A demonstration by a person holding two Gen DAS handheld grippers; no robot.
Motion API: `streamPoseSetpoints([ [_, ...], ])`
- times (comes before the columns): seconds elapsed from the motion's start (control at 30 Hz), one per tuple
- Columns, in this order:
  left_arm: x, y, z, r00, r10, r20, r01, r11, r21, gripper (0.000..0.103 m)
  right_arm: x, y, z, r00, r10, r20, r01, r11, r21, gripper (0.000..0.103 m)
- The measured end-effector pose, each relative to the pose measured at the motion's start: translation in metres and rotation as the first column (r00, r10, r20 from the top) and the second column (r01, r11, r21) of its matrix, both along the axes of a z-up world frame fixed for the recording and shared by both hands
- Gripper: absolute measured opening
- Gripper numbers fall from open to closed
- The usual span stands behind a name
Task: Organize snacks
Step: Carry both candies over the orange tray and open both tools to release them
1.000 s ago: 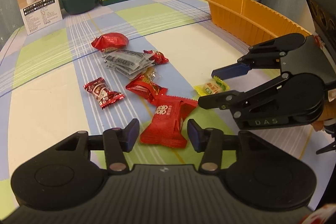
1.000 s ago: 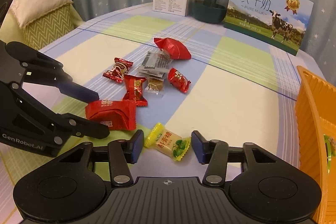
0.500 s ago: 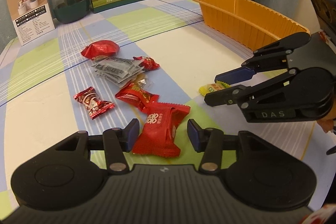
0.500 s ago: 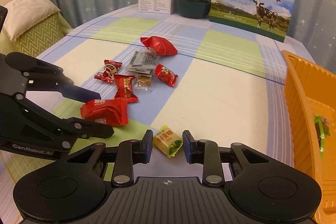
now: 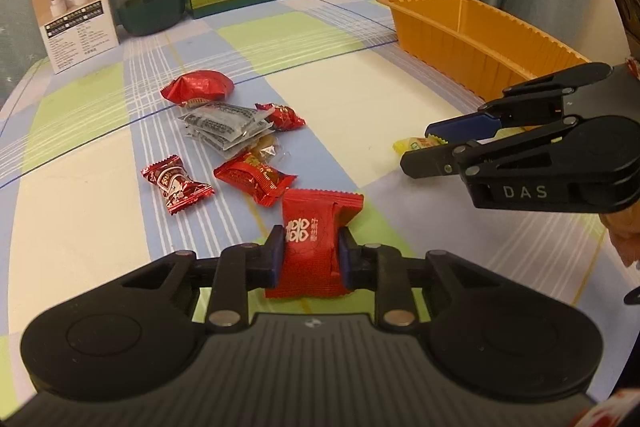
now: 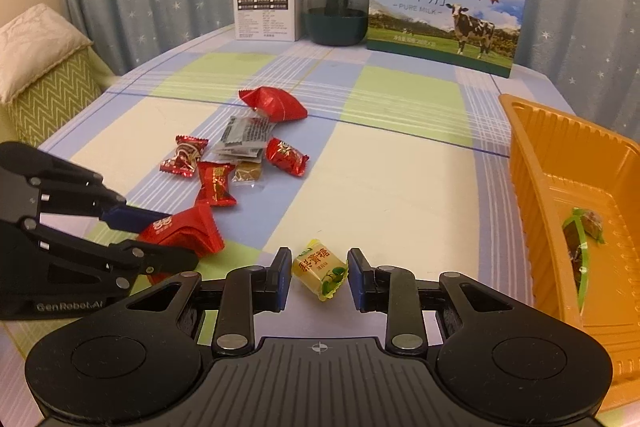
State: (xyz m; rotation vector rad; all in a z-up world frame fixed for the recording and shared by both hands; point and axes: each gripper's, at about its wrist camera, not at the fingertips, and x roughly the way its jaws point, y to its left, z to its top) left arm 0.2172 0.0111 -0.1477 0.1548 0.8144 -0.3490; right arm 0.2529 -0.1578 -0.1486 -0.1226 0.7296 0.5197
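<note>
The table (image 6: 400, 187) is carrying everything under a checked cloth, and the orange tray (image 6: 536, 163) is sitting along its right edge with one green-wrapped sweet already lying in it. The milk box (image 6: 444, 11), a dark jar (image 6: 335, 9) and a small carton (image 6: 266, 3) are standing along the far edge. A loose heap of red and grey wrapped snacks (image 5: 236, 131) is lying near the middle.

The left gripper (image 5: 310, 257) is pinching the red packet (image 5: 314, 239) across its width near the front edge, both pads touching the wrapper. The right gripper (image 6: 319, 277) is standing released around the yellow candy (image 6: 320, 269), a gap showing on each side, also near the front edge and well apart from the tray.

Both pieces are looking light and soft, with slick crinkly film that is likely sliding under a weak pinch. I am judging the filled middle the best hold, not the flat crimped ends, which would fold. The candy is lying skewed, so it may be twisting as the pads close
</note>
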Motion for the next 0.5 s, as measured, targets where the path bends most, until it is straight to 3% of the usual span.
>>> streamPoseSetpoints([
  [0.5,-0.025,-0.019,0.029,0.993,0.111,0.026,-0.109,0.991,-0.079,0.024,-0.038,-0.034,0.022,0.986,-0.162,0.043,0.159,0.985,0.07,0.031],
])
